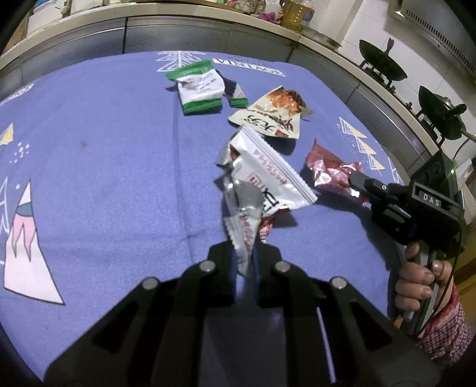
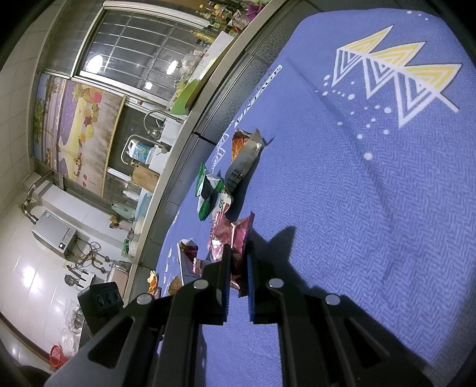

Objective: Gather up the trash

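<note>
My left gripper (image 1: pixel 244 253) is shut on a white and silver wrapper (image 1: pixel 264 181) and holds it over the blue tablecloth (image 1: pixel 104 184). My right gripper (image 1: pixel 355 180) is shut on a crumpled pink foil wrapper (image 1: pixel 327 169), to the right of the white one. In the right wrist view the right gripper (image 2: pixel 239 253) pinches the pink wrapper (image 2: pixel 232 238) between its fingers. A green and white wrapper (image 1: pixel 199 86) and an orange and white wrapper (image 1: pixel 273 113) lie farther back on the cloth; they also show in the right wrist view (image 2: pixel 208 193) (image 2: pixel 245 151).
A kitchen counter (image 1: pixel 178 18) runs behind the table, with pans on a stove (image 1: pixel 383 65) at the right. A window, a sink tap (image 2: pixel 154 116) and shelves show in the right wrist view. The cloth's left half is bare of wrappers.
</note>
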### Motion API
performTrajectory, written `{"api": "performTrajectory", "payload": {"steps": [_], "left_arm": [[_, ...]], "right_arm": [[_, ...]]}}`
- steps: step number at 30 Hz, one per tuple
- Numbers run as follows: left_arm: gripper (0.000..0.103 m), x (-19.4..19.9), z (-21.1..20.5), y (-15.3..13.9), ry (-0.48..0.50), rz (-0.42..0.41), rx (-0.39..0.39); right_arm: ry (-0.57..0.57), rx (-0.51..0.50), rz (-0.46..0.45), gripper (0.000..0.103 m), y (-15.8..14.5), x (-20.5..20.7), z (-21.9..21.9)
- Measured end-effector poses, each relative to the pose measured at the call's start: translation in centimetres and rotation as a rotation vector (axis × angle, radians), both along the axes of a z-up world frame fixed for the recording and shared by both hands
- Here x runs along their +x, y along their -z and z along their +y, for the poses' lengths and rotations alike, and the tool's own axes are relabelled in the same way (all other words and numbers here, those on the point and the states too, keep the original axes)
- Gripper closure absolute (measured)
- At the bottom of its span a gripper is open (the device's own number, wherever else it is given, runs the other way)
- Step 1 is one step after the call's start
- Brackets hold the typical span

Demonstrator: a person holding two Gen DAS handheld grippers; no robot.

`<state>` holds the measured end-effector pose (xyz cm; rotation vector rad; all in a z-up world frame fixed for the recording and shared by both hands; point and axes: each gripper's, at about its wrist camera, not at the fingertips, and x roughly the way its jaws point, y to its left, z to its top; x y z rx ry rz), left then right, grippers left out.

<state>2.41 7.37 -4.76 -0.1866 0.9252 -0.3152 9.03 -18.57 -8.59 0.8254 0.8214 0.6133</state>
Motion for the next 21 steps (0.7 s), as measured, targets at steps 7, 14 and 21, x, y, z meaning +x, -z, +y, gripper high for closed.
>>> {"api": "performTrajectory", "payload": {"steps": [7, 14, 21], "left_arm": [[0.092, 0.06, -0.01, 0.04, 0.0, 0.0, 0.0], [0.092, 0.08, 0.02, 0.01, 0.001, -0.001, 0.0], [0.092, 0.12, 0.05, -0.01, 0.001, -0.001, -0.001]], "right_arm": [[0.0, 0.0, 0.0, 0.098, 0.03, 0.01, -0.07], [0.001, 0.001, 0.0, 0.098, -0.03, 0.04, -0.01], [-0.001, 0.006, 0.0, 0.098, -0.09, 0.18, 0.02]]}}
